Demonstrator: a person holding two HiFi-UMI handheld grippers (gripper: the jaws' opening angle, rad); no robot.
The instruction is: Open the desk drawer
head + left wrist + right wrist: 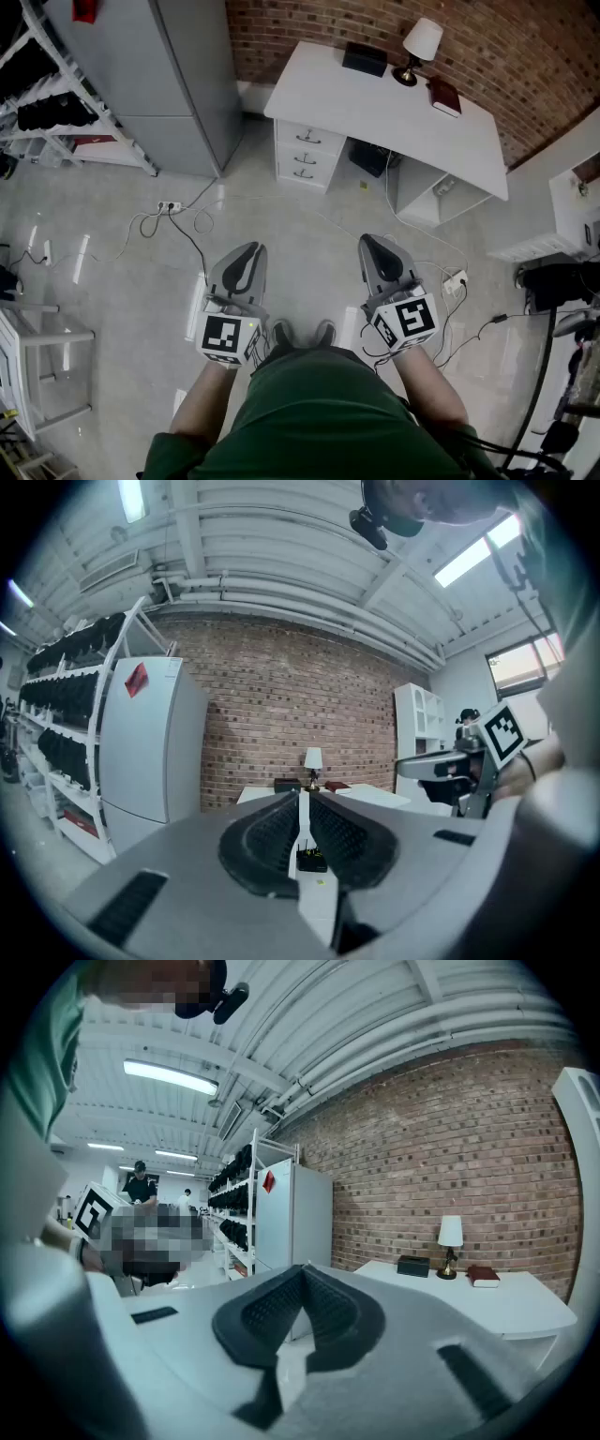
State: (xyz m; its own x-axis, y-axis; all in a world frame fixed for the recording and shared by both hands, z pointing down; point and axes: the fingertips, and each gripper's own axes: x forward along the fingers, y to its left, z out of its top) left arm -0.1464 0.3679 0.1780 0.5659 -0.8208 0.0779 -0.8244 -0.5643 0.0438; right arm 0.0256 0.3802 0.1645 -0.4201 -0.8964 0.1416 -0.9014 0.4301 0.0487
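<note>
The white desk stands against the brick wall, far ahead of me. Its stack of three drawers is shut, each with a small dark handle. On the desk top are a lamp, a black box and a red book. My left gripper and right gripper hover side by side over the floor, well short of the desk, both shut and holding nothing. The right gripper view shows the desk beyond the right gripper; the left gripper points at the lamp.
A tall grey cabinet stands left of the desk, with a white shoe rack beside it. Cables and a power strip lie on the floor ahead; another strip lies right. White shelving stands at right.
</note>
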